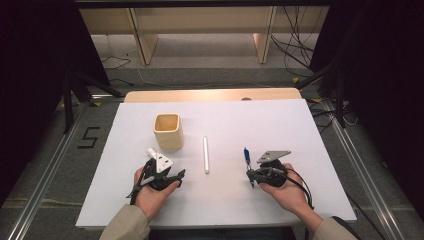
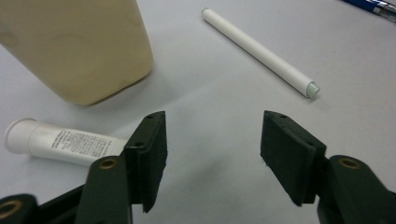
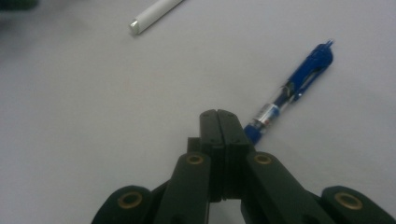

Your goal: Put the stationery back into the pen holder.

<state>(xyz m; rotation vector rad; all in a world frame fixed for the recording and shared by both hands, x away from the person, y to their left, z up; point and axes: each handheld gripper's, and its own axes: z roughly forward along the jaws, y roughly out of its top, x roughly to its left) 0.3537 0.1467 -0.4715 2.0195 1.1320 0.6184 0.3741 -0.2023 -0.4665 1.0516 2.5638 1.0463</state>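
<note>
A cream cup (image 1: 167, 131) stands on the white mat, with a small white tube (image 1: 151, 151) lying just in front of it. A white marker (image 1: 205, 154) lies mid-table and a blue pen (image 1: 246, 156) to its right. My left gripper (image 1: 175, 176) rests near the tube. In the left gripper view it (image 2: 212, 126) is open over bare mat, with the tube (image 2: 60, 142) to its left, the cup (image 2: 79, 46) behind and the marker (image 2: 261, 51) ahead. My right gripper (image 1: 250, 177) sits just below the pen. Its jaws (image 3: 218, 114) are shut flush with nothing between them, and the pen (image 3: 294, 88) lies beside them.
The white mat (image 1: 300, 130) covers a wooden table whose far edge (image 1: 210, 94) shows behind it. Dark stands and cables flank the table on both sides. The end of the marker (image 3: 152, 14) lies far ahead of the right gripper.
</note>
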